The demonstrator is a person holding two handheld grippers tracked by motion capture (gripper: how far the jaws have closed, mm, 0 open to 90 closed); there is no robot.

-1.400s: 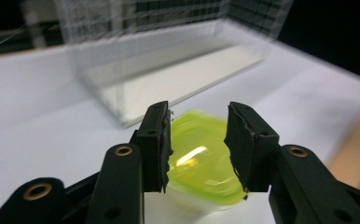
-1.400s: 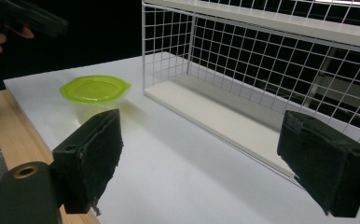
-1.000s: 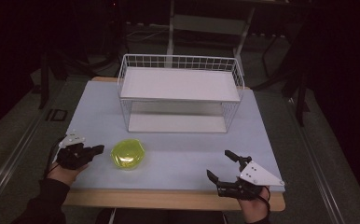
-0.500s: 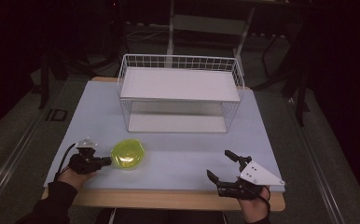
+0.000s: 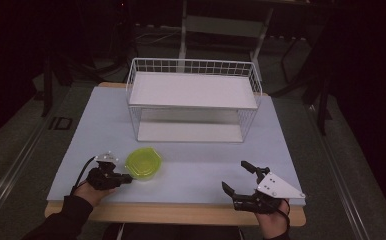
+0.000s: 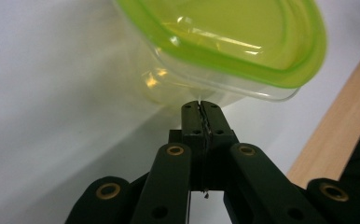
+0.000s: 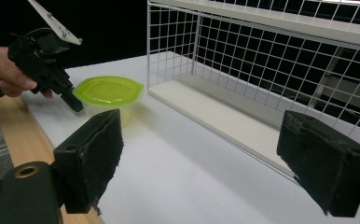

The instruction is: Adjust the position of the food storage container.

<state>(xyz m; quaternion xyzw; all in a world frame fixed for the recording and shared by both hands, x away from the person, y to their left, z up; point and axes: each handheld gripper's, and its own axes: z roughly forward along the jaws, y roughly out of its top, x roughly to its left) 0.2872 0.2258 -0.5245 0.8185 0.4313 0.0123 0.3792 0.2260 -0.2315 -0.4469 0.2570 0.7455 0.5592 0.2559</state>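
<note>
A clear plastic container with a lime-green lid (image 5: 143, 163) (image 6: 243, 42) (image 7: 108, 90) sits on the white table, near its front left. My left gripper (image 5: 127, 177) (image 6: 200, 105) (image 7: 77, 107) is shut with nothing between its jaws. Its tip is right at the container's side wall, low down; whether it touches I cannot tell. My right gripper (image 5: 241, 177) (image 7: 215, 154) rests at the table's front right, open wide and holding nothing, well apart from the container.
A white wire rack (image 5: 193, 102) (image 7: 262, 60) with an upper shelf and a lower board stands at the back middle of the table (image 5: 191, 165). The wooden front edge (image 5: 181, 212) runs close under both hands.
My left gripper has moved right and down, from the table's left edge to the container's side. The right gripper and the container have stayed put.
</note>
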